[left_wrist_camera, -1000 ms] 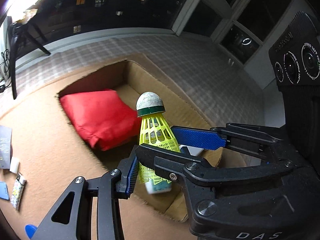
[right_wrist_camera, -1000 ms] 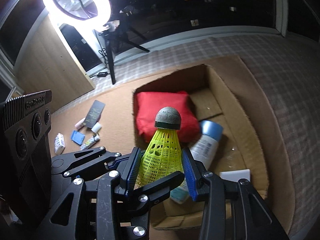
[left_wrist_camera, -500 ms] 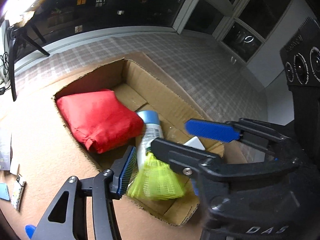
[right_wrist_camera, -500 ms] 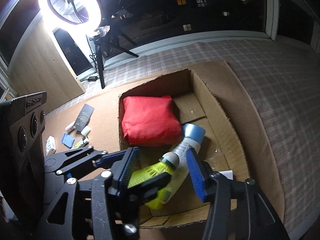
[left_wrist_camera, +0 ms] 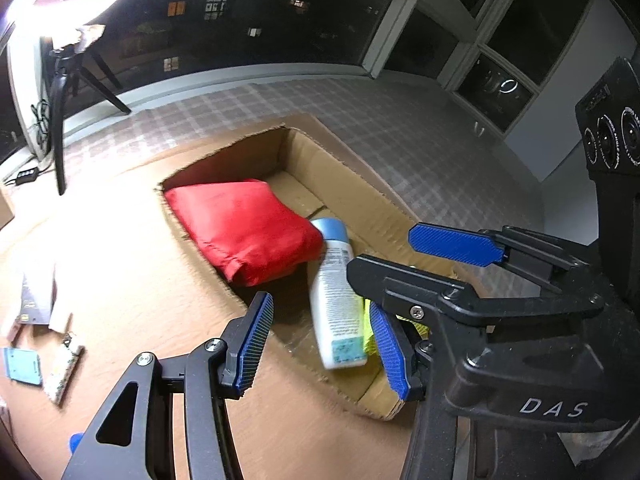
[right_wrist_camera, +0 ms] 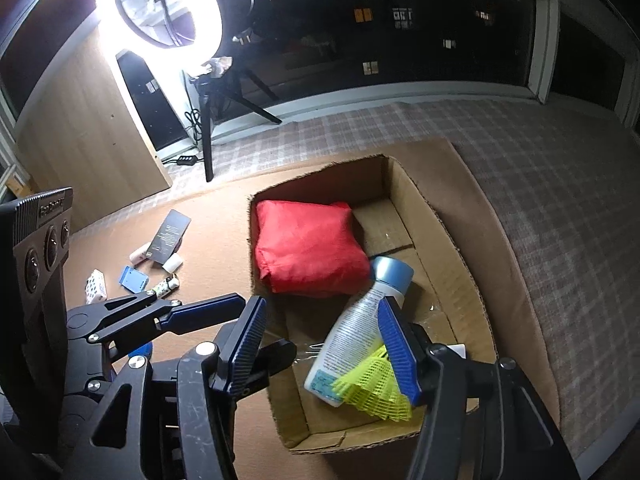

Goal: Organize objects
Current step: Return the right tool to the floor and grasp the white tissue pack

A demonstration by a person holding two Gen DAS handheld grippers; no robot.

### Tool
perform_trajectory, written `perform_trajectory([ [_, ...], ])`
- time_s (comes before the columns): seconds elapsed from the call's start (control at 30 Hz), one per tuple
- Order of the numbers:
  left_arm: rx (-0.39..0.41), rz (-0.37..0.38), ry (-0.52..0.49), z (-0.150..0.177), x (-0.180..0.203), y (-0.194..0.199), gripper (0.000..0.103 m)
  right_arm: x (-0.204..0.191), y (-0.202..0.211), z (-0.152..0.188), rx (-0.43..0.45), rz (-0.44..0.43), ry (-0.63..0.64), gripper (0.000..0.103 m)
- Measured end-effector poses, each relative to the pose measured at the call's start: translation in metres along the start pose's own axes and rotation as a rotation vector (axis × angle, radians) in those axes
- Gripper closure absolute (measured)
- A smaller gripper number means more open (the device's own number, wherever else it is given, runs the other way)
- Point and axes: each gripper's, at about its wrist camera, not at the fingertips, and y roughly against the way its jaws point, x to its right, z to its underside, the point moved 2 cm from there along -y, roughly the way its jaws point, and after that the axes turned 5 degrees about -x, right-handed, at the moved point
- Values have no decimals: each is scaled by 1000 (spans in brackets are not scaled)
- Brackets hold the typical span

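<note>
A yellow-green shuttlecock (right_wrist_camera: pixel 372 384) lies on its side in the near end of the open cardboard box (right_wrist_camera: pixel 440 220), against a white bottle with a blue cap (right_wrist_camera: pixel 352 340). In the left wrist view only a sliver of the shuttlecock (left_wrist_camera: pixel 369 338) shows behind the bottle (left_wrist_camera: pixel 336 308). A red pouch (left_wrist_camera: pixel 244 228) fills the box's far left. My left gripper (left_wrist_camera: pixel 320 304) hangs open above the near rim, holding nothing. My right gripper (right_wrist_camera: pixel 320 302) hovers over the same spot, its jaws opening, with nothing pressed between the pads. Each gripper shows in the other's view, the right gripper (left_wrist_camera: pixel 382 250) close beside the left gripper (right_wrist_camera: pixel 268 326).
Small items lie on the brown mat left of the box: a black card (right_wrist_camera: pixel 170 236), a blue case (right_wrist_camera: pixel 134 280) and a dotted pack (right_wrist_camera: pixel 95 286). A ring light (right_wrist_camera: pixel 160 0) on a tripod stands at the back. Checked carpet (right_wrist_camera: pixel 560 200) spreads to the right.
A second ago the shuttlecock stood upright, pinched between both grippers. Both sets of jaws have widened, and it has dropped into the box beside the bottle. The left gripper has drawn back a little.
</note>
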Motion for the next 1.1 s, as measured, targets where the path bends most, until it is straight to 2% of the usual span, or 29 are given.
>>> perform_trajectory([
  [0.4,19,-64,50,31,-38,36,49,-53,6,1,27,-1,82,48],
  [0.73,50,-163,133,70,-94,87,48,-98,-7,4,21,-63,103,48],
  [1.1,74,-237,228,110,-151,132,47,-158,-30,7,14,-101,165,48],
])
